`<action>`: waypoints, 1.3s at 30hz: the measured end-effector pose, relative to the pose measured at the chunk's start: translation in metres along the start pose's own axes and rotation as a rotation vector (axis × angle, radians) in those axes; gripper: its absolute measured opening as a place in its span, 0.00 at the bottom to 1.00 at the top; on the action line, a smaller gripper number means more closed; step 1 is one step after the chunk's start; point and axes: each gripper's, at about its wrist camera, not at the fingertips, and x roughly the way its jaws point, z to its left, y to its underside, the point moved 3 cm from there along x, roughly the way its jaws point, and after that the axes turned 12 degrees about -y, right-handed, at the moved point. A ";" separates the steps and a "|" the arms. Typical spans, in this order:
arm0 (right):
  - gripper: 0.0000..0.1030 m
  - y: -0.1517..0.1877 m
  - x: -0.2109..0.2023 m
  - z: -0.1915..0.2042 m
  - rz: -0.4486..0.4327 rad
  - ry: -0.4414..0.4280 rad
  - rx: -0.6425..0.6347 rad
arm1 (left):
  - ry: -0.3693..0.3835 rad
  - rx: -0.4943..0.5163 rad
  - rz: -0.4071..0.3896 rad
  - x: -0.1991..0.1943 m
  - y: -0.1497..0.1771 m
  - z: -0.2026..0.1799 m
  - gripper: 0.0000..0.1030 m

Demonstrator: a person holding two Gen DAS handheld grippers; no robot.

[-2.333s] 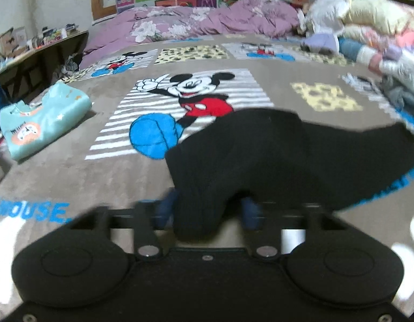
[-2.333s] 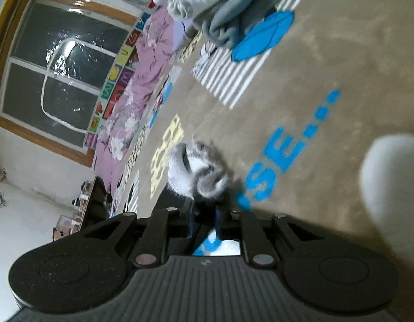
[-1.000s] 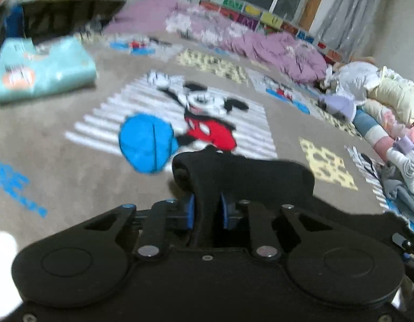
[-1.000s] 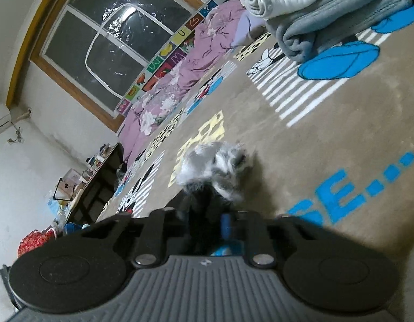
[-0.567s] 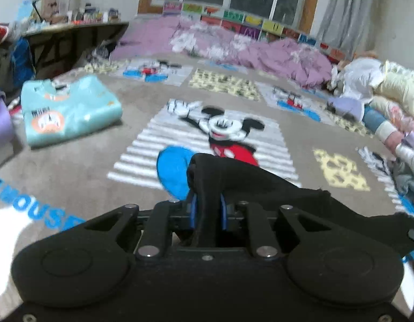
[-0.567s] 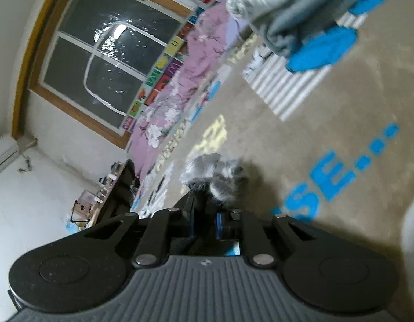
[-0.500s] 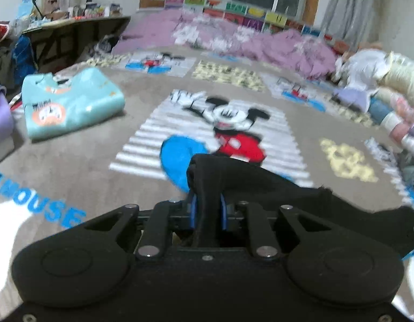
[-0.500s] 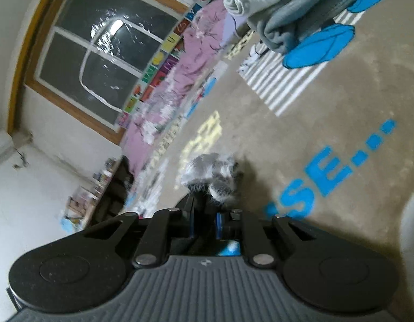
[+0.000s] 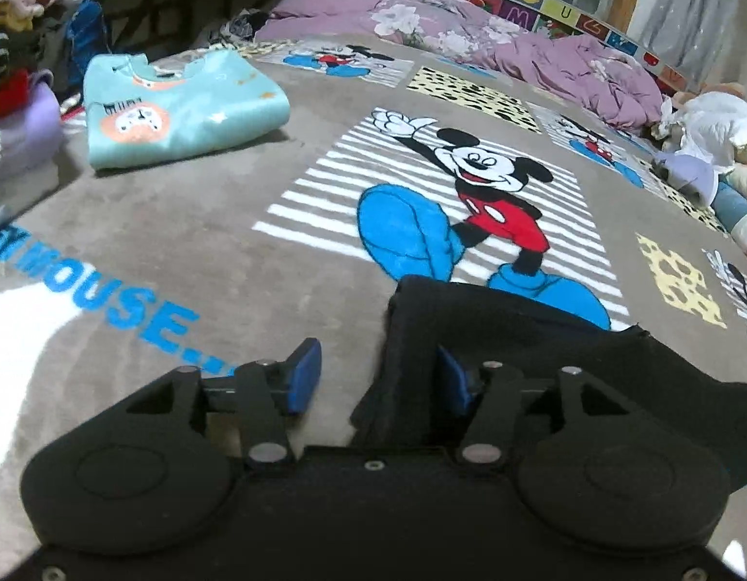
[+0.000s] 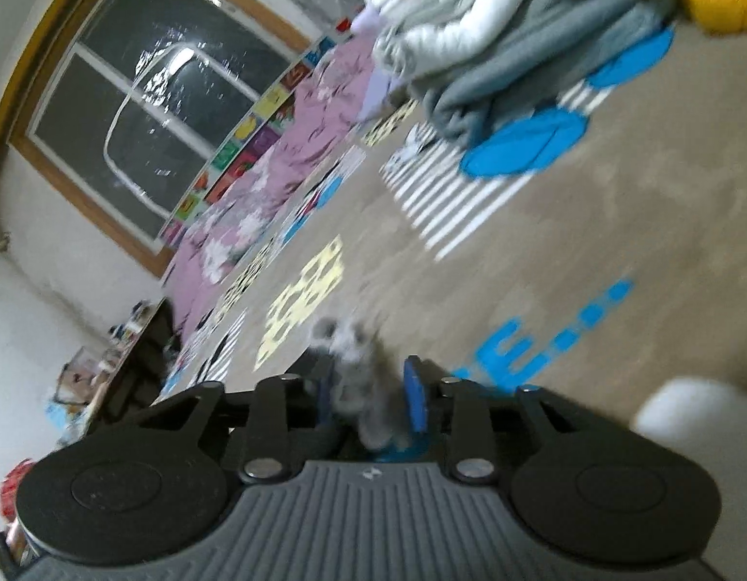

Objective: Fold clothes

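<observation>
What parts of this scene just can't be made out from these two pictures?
- Left wrist view: the near end of the black garment is hidden behind the left gripper; its right side runs off the frame.
- Right wrist view: motion blur smears the grey furry cloth between the right gripper fingers, so what it is stays unclear.
- Right wrist view: the white blob is cut off and unidentifiable.

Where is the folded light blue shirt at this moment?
In the left wrist view, the folded light blue shirt lies on the brown cartoon blanket, upper left, left of the mouse picture.
</observation>
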 end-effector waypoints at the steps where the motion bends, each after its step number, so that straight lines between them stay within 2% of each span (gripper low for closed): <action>1: 0.35 -0.003 -0.003 -0.001 -0.014 0.009 -0.009 | -0.005 0.012 -0.010 -0.004 -0.001 0.001 0.53; 5: 0.35 -0.008 -0.013 0.009 -0.030 0.010 -0.104 | -0.007 0.066 -0.056 -0.026 -0.008 0.006 0.49; 7: 0.35 -0.006 -0.015 0.024 -0.017 -0.013 -0.210 | 0.008 0.122 -0.087 -0.041 -0.010 0.006 0.49; 10: 0.35 0.001 -0.019 0.045 0.017 -0.035 -0.381 | 0.029 0.284 -0.150 -0.064 -0.006 -0.002 0.49; 14: 0.34 0.019 -0.023 0.068 0.090 -0.041 -0.629 | 0.027 0.575 -0.250 -0.086 0.019 -0.019 0.50; 18: 0.35 0.035 -0.027 0.082 0.165 -0.035 -0.840 | -0.049 0.896 -0.339 -0.085 0.059 -0.040 0.51; 23: 0.44 0.062 -0.028 0.098 0.236 0.007 -1.055 | -0.191 1.159 -0.406 -0.060 0.093 -0.054 0.50; 28: 0.44 0.079 -0.022 0.103 0.232 0.094 -1.244 | -0.263 1.224 -0.463 -0.045 0.101 -0.055 0.49; 30: 0.44 0.084 -0.016 0.101 0.273 0.113 -1.292 | -0.281 1.231 -0.478 -0.040 0.101 -0.053 0.47; 31: 0.43 0.087 -0.012 0.100 0.294 0.122 -1.316 | -0.289 1.233 -0.486 -0.038 0.100 -0.052 0.45; 33: 0.42 0.093 -0.007 0.098 0.335 0.140 -1.358 | -0.299 1.221 -0.494 -0.035 0.098 -0.050 0.33; 36: 0.42 0.097 -0.004 0.098 0.342 0.138 -1.377 | -0.288 1.194 -0.515 -0.037 0.095 -0.049 0.22; 39: 0.43 0.098 -0.003 0.099 0.340 0.139 -1.392 | -0.281 1.171 -0.540 -0.038 0.092 -0.050 0.17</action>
